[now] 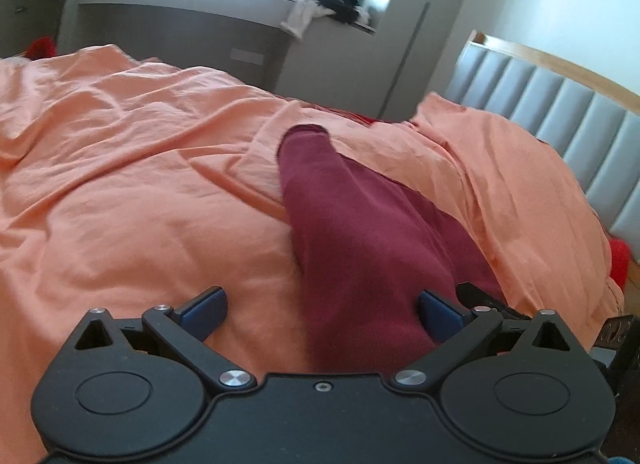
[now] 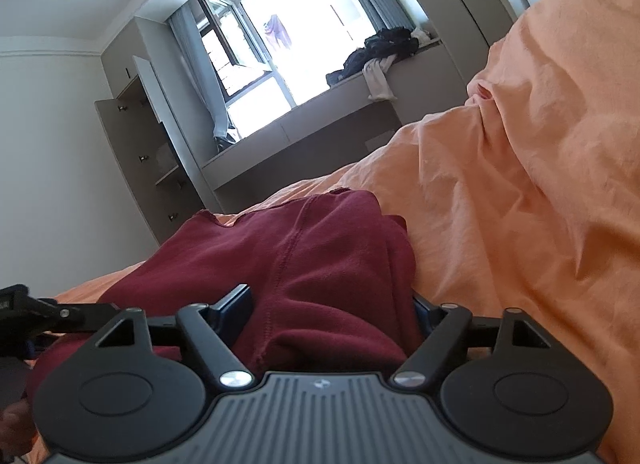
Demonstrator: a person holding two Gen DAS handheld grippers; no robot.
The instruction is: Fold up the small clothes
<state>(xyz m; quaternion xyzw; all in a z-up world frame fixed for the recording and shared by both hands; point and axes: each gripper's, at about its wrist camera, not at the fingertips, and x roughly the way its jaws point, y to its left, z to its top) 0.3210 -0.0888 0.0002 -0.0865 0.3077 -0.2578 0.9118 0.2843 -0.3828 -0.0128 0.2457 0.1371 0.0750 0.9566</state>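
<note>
A dark red garment (image 1: pixel 352 224) lies stretched out on the orange bedsheet (image 1: pixel 140 184). My left gripper (image 1: pixel 320 312) is open, low over the sheet, with the near end of the garment running between its blue fingers (image 1: pixel 204 310). In the right wrist view the same garment (image 2: pixel 296 264) lies bunched, with a seam down its middle. My right gripper (image 2: pixel 332 316) is open, and the cloth fills the gap between its fingers (image 2: pixel 236 308). The left gripper shows at the left edge of the right wrist view (image 2: pixel 24 312).
A padded grey headboard (image 1: pixel 560 116) with a wooden rim stands at the right. A grey window bench (image 2: pixel 320 112) holds a pile of dark and white clothes (image 2: pixel 380 52). An open wardrobe (image 2: pixel 148 136) stands at the left wall. The sheet rises in a mound (image 2: pixel 540 144) at the right.
</note>
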